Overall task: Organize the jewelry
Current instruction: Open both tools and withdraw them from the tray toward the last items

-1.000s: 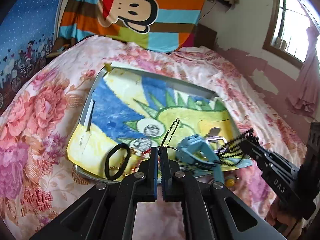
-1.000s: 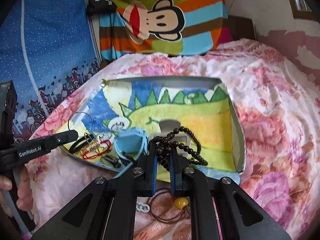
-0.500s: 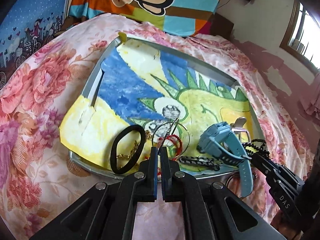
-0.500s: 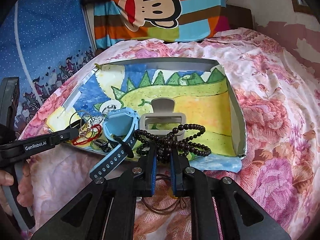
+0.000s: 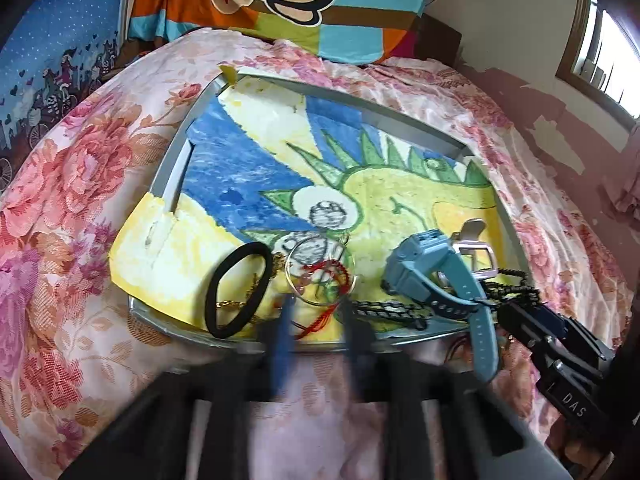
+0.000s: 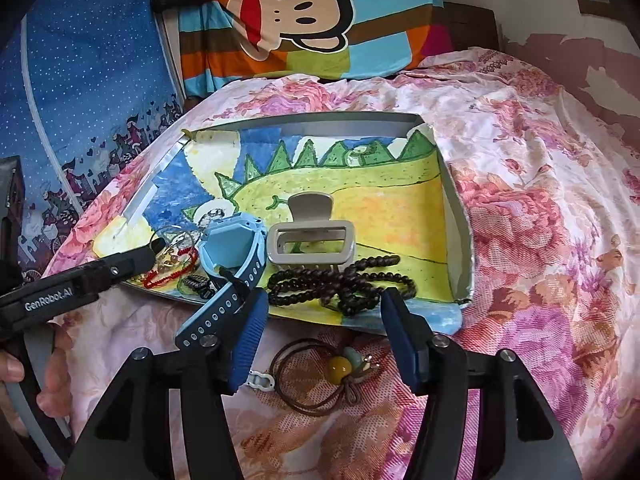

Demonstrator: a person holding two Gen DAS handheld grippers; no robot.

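A shallow grey metal tray [image 6: 460, 216], lined with a crayon drawing of a green spiky creature on paper [image 6: 360, 200], lies on a bed covered with a pink floral sheet [image 6: 540, 240]. The jewelry is gathered along the near edge of the tray.

At the near left corner lies a black elastic hair band [image 5: 236, 288], oval and matte, over a thin gold chain [image 5: 232, 303]. Beside it a thin wire hoop [image 5: 320, 270] lies across a red beaded string [image 5: 328, 276]. Further right a short dark braided cord [image 5: 388, 310] lies flat. A light blue plastic watch [image 6: 234, 248] with a square case stands near the middle of the near edge; its perforated strap hangs over the rim onto the sheet. Just right of it is a beige plastic claw clip [image 6: 312, 236], rectangular and hollow. In front of the clip a dark wooden bead bracelet [image 6: 344, 280] lies bunched in several loops.

Outside the tray, on the sheet near its front edge, rests a brown cord necklace [image 6: 316, 376] with a round amber bead.

The left gripper [image 5: 316, 316] has its jaws opening above the hoop and the red string, with nothing pressed between them. The right gripper [image 6: 324, 316] also has its jaws opening, one at each side of the bead bracelet, not touching it.
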